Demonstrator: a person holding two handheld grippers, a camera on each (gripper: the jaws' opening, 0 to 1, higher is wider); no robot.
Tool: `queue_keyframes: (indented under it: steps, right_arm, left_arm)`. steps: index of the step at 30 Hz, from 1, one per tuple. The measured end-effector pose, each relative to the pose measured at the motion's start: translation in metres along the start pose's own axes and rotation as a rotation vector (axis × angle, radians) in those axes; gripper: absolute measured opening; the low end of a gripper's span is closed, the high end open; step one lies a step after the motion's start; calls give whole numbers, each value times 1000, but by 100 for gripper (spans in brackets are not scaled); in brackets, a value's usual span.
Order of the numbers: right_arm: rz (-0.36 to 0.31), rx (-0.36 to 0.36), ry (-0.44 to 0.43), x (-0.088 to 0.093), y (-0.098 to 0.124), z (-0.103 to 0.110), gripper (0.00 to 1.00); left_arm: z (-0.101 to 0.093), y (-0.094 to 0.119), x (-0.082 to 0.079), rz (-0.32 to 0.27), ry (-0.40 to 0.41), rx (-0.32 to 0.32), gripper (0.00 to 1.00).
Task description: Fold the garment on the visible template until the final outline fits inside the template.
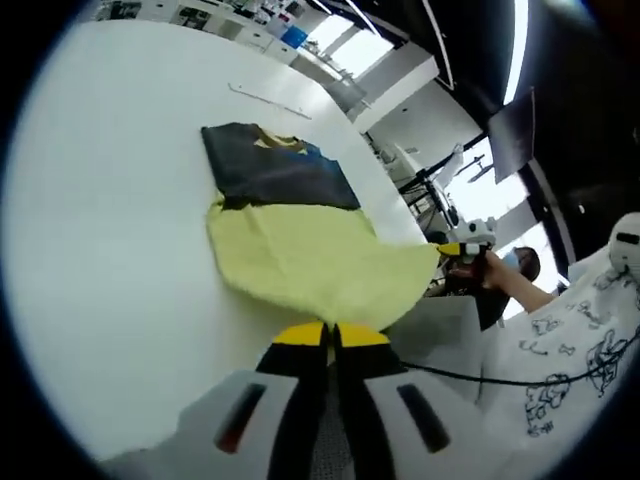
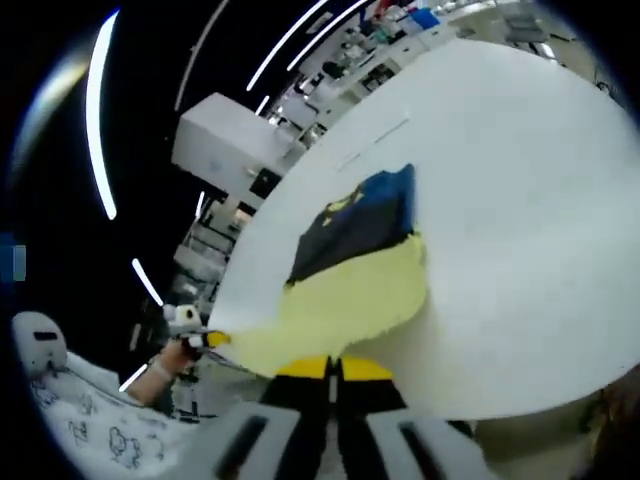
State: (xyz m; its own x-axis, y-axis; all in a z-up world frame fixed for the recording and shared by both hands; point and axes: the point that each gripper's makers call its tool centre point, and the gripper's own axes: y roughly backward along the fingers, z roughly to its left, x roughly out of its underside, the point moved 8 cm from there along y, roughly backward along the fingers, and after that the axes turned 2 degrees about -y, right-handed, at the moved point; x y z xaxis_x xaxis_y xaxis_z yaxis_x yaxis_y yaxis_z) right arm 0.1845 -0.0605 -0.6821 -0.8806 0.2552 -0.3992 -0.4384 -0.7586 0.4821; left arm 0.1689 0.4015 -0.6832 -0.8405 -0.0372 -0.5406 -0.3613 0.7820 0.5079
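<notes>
The big white table takes up most of both views. On it lies the garment, a soft cloth piece that is dark navy with a bit of blue at its far end and pale yellow at its near end. It is partly folded already and looks like a long flat shape. Its long line runs from the near edge of the table, where the grippers are, away toward the far side. I cannot make out any template marks under it. A thin pale line lies on the table well past the dark end, but it is too small to tell what it is.

The left gripper has yellow tips and black jaws pressed together, right at the near yellow hem. It seems to pinch that hem, but the cloth between the jaws is hidden, so I cannot be sure. The right gripper looks the same: jaws together at the near yellow edge, on the other corner. In the left gripper view the other gripper shows at the right corner of the hem, held by a person's hand.

So the cloth lies straight ahead of both grippers, and both are equally near. The next fold likely carries the yellow end away, over the dark end.
</notes>
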Motion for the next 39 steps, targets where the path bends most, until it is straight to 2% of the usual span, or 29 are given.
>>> queue_keyframes:
  steps: [6,8,15,24,29,34,39]
  right_arm:
    - [-58,-38,-19,-30,-7,2,0]
    - [-76,-48,-25,-43,-10,1,0]
    - [-102,-49,-4,-85,-33,-1,0]
    - [-125,-35,21,-133,-59,-10,0]
    - [-146,-27,28,-156,-76,-16,0]
    - [-166,-23,31,-181,-98,-23,0]
    - [-147,11,36,-197,-121,-39,0]
  left_arm:
    - [7,-4,-41,-98,0,38,0]
    - [14,-5,-52,-135,1,32,0]
    - [30,-20,-94,-210,2,38,0]
    - [50,-39,-124,-264,9,22,0]
    - [70,-49,-141,-297,27,6,0]
    - [91,-63,-158,-343,77,1,0]
    - [110,-82,-164,-353,124,-22,0]
